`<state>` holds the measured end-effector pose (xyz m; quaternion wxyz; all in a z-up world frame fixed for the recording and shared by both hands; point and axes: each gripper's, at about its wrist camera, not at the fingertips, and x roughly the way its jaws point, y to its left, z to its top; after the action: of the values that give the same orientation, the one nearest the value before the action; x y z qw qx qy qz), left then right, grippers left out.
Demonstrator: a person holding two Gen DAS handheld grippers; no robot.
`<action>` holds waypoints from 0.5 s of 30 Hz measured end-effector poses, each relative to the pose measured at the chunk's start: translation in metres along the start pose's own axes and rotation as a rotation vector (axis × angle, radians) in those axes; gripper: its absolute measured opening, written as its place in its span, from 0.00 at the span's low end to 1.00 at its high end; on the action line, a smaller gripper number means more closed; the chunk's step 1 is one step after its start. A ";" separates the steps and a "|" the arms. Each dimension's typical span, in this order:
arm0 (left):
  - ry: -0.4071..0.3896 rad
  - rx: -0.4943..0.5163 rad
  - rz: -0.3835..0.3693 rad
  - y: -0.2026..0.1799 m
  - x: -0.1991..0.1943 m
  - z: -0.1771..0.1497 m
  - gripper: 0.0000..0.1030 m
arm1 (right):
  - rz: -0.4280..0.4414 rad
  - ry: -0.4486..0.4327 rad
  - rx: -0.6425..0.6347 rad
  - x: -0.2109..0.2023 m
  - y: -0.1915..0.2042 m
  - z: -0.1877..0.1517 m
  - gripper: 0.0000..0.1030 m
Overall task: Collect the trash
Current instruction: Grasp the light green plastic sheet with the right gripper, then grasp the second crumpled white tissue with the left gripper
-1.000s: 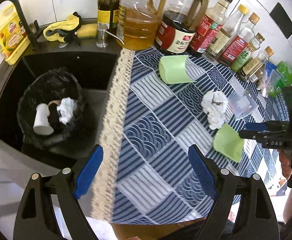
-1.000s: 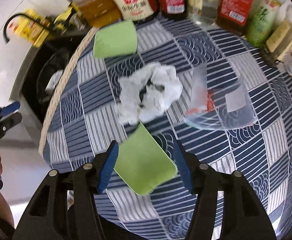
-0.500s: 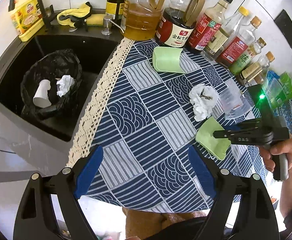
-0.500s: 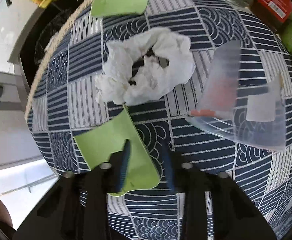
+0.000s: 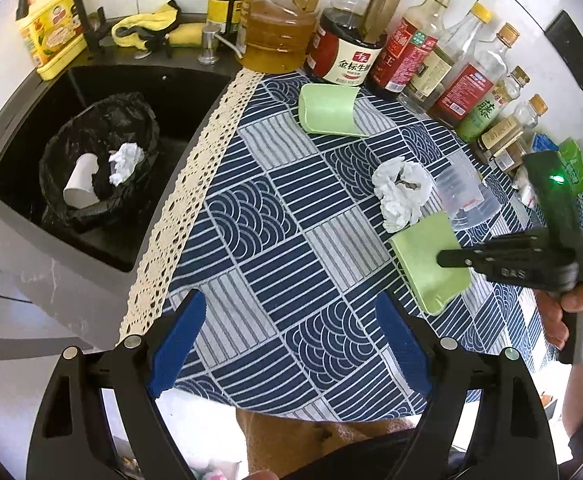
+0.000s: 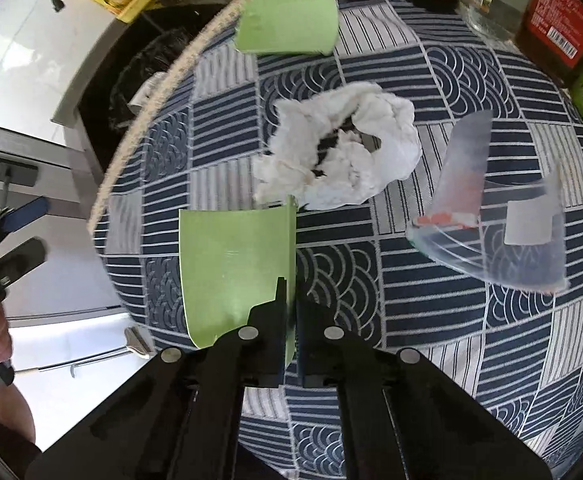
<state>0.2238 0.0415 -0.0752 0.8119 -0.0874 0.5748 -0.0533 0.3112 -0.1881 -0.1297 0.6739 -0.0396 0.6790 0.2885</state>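
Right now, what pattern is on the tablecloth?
Navy and white patchwork of stripes and wave arcs on the tablecloth; clearest from the left wrist.

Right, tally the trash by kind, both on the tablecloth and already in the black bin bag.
Green cups: 2, the near one and the far one
Clear plastic cup: 1
White paper cup: 1, in the bag
Crumpled tissues: 2, on the cloth and in the bag
Total: 6
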 end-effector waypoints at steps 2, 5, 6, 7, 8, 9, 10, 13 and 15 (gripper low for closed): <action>0.001 0.018 0.002 -0.004 0.002 0.004 0.82 | 0.010 -0.024 0.009 -0.011 0.001 -0.006 0.04; 0.005 0.067 -0.008 -0.017 0.007 0.012 0.83 | 0.004 -0.074 0.036 -0.032 0.000 -0.019 0.04; 0.006 0.085 -0.010 -0.022 0.010 0.015 0.87 | 0.006 -0.086 0.048 -0.037 -0.002 -0.024 0.04; 0.008 0.106 -0.019 -0.028 0.013 0.020 0.87 | 0.003 -0.100 0.061 -0.043 -0.005 -0.029 0.04; 0.010 0.118 -0.024 -0.032 0.016 0.022 0.87 | -0.003 -0.110 0.068 -0.047 -0.006 -0.033 0.04; 0.012 0.137 -0.030 -0.039 0.021 0.027 0.87 | -0.008 -0.123 0.080 -0.054 -0.009 -0.040 0.04; 0.014 0.155 -0.036 -0.045 0.026 0.032 0.87 | -0.013 -0.138 0.096 -0.061 -0.013 -0.046 0.04; 0.032 0.202 -0.034 -0.061 0.045 0.045 0.87 | -0.040 -0.171 0.140 -0.076 -0.024 -0.065 0.04; 0.043 0.234 -0.017 -0.074 0.056 0.051 0.87 | -0.048 -0.188 0.174 -0.085 -0.034 -0.078 0.04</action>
<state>0.2920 -0.0370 -0.0957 0.8036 0.0042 0.5810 -0.1289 0.2646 -0.2798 -0.0673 0.7423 0.0300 0.6341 0.2145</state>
